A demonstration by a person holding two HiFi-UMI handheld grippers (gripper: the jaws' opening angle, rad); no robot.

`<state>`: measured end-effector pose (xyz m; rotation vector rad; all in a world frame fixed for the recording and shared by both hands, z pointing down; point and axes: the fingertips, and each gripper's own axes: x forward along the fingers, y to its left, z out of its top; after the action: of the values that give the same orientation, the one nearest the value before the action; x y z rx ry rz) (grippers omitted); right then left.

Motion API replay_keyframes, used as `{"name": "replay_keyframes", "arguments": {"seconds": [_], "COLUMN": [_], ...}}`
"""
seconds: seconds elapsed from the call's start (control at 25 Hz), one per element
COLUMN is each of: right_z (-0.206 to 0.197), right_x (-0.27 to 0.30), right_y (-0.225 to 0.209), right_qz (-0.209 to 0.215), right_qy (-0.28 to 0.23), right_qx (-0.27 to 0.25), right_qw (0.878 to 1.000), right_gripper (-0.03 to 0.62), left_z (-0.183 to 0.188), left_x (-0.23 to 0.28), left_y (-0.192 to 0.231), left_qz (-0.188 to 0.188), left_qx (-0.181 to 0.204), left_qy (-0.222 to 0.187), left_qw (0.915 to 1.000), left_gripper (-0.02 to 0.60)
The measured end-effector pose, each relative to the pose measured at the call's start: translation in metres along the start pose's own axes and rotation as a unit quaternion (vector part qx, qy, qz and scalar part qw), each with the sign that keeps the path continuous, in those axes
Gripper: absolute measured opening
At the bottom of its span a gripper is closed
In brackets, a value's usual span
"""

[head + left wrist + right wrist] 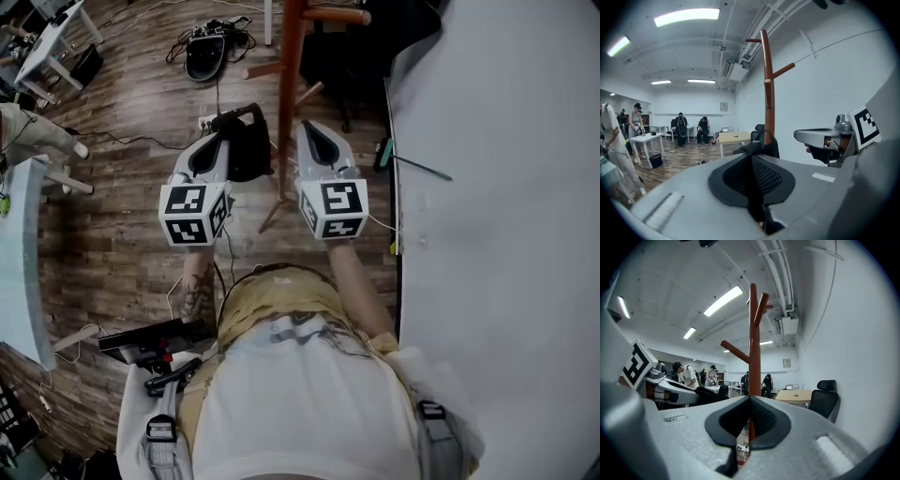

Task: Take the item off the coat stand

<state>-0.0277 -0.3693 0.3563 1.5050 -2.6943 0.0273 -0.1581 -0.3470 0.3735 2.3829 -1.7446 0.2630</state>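
closest to the head camera is the person's white shirt [300, 403], with both arms reaching forward from it over the wood floor [122, 244]. the left gripper [223, 129] is out ahead with its jaws pressed together on a black bag [246, 150] — in the left gripper view i see dark fabric pinched in the seam between the pads and bunched up just past the tips. the bag hangs at those tips, just left of the stand [291, 84] and well above the floor. in that same view it sits in front of the pole and lower than the two pegs [783, 70] i can make out. whether the bag touches the pole i cannot tell. the right gripper [311, 129] is level with the left one, on the other side of the pole and just beside it — its jaws are together with nothing held, only a thin slit below the pads showing the pole and floor beyond. a white wall [506, 187] runs down the right side. people [680, 126] stand far across the room.
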Motion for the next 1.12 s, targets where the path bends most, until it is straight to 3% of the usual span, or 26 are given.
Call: {"name": "replay_keyframes", "arguments": {"seconds": [1.12], "right_z": [0.006], "right_x": [-0.003], "right_y": [-0.007], "right_qz": [-0.008], "right_qy": [-0.006], "right_qx": [-0.002], "right_qw": [1.0], "right_gripper": [-0.002], "left_z": [-0.001], "left_x": [0.001], "left_y": [0.0], "left_qz": [-0.002], "left_qx": [-0.007], "left_qy": [0.007], "left_qw": [1.0], "left_gripper": [0.011]}}
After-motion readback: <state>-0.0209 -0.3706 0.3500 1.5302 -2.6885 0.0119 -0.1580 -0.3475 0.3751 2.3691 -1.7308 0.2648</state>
